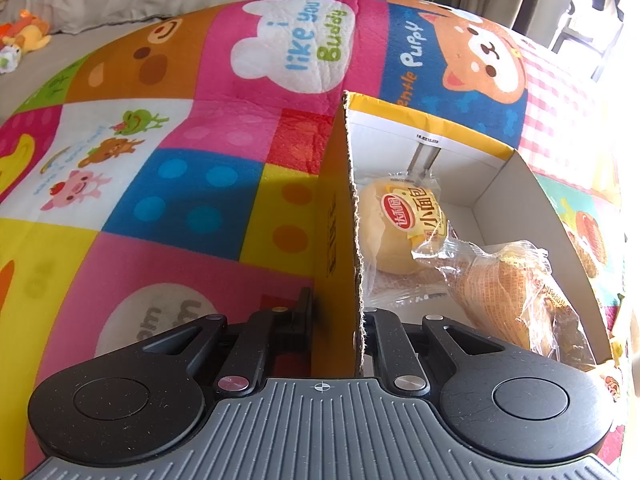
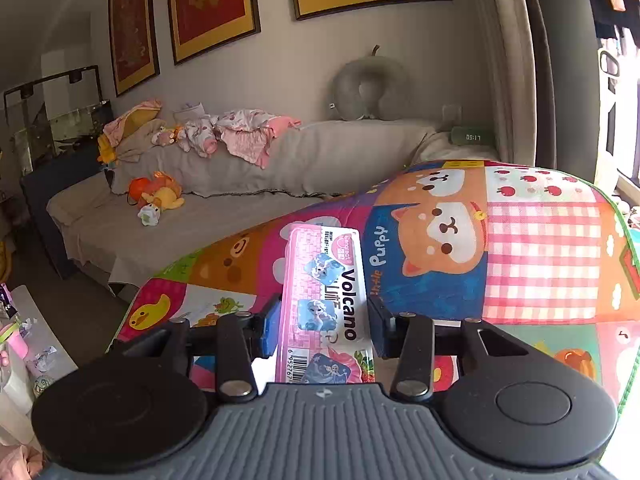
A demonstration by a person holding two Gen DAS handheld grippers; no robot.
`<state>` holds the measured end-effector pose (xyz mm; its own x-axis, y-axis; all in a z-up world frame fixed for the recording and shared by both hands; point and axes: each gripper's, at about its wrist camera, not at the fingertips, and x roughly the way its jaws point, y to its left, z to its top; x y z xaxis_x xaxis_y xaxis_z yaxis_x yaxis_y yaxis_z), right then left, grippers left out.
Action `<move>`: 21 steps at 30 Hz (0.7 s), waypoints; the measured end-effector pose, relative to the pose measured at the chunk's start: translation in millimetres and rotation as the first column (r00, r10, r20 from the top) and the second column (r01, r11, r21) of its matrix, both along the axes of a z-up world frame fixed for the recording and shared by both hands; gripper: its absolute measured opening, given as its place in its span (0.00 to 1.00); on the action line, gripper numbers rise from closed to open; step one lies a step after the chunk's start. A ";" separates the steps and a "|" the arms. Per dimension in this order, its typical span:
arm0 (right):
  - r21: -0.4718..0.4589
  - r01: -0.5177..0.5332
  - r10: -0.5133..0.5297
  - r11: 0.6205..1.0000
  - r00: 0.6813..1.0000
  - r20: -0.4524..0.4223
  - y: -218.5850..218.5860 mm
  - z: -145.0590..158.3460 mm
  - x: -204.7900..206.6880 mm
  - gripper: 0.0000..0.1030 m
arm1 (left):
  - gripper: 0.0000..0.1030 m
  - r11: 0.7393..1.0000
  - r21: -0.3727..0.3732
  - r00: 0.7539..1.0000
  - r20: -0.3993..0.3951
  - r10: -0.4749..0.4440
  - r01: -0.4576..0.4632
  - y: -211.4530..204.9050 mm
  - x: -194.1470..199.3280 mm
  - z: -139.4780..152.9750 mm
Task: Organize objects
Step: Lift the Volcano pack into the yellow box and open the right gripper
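Observation:
A yellow cardboard box (image 1: 492, 184) with a white inside stands on the colourful play mat (image 1: 200, 128). In it lie a wrapped round bun (image 1: 390, 232) and a wrapped ridged cake (image 1: 508, 300). My left gripper (image 1: 340, 320) is shut on the box's left wall, one finger outside and one inside. In the right wrist view, my right gripper (image 2: 326, 328) is shut on a long pink "Volcano" pack (image 2: 324, 296) with cartoon pictures. The pack is held up above the play mat (image 2: 540, 260) and points away from the camera.
Behind the mat is a grey sofa (image 2: 320, 160) with a heap of pink clothes (image 2: 240, 132), plush toys (image 2: 156, 196) and a grey neck pillow (image 2: 370, 90). Framed pictures (image 2: 212, 4) hang on the wall. A bright window is at the right.

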<state>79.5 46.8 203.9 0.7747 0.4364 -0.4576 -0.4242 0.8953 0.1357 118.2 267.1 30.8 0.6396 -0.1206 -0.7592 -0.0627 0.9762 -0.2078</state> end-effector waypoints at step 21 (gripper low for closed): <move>0.062 0.146 -0.141 0.987 0.987 -0.073 -41.7 -30.8 22.8 0.67 | 0.13 1.000 0.004 1.000 0.002 -0.002 0.002 -1.0 -1.0 0.3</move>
<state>102.2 5.1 173.2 0.7996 0.3546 -0.4846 -0.2799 0.9341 0.2216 117.2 266.1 31.1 0.6407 -0.1187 -0.7585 -0.0600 0.9772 -0.2036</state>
